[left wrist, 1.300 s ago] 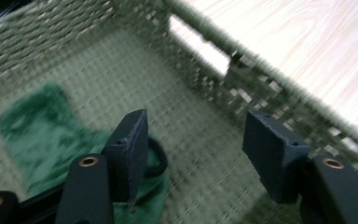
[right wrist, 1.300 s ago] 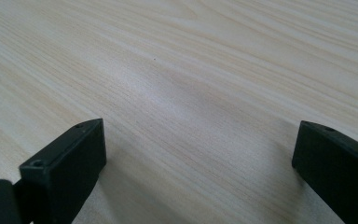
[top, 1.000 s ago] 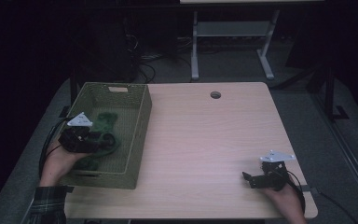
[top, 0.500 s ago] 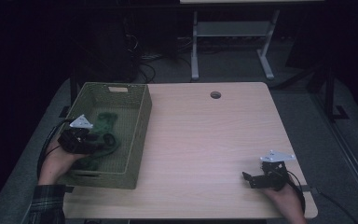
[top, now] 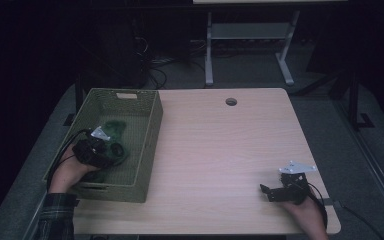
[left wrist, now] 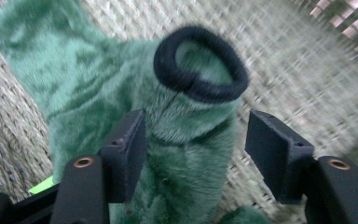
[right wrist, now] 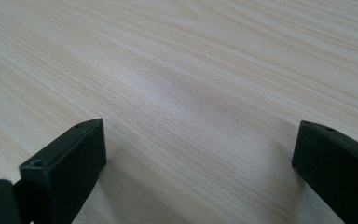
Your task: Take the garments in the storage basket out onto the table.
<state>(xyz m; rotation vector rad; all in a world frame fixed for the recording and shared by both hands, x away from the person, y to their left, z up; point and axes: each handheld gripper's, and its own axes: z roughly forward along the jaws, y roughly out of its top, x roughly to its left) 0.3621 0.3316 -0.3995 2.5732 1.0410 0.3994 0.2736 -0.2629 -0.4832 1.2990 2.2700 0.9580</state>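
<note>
green plush toy [left wrist: 177, 140], black hair tie [left wrist: 200, 70], olive basket [top: 145, 145]

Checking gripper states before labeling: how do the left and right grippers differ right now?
The left gripper is down inside the green basket, while the right gripper sits over bare table. The left gripper's jaws, which have just been opening, straddle a green plush toy with a black ring; the right gripper's jaws have nothing between them. Both are open.

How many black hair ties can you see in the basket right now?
1: a black hair tie lies on the green plush cloth in the basket, just ahead of the left gripper. More may hide underneath.
</note>
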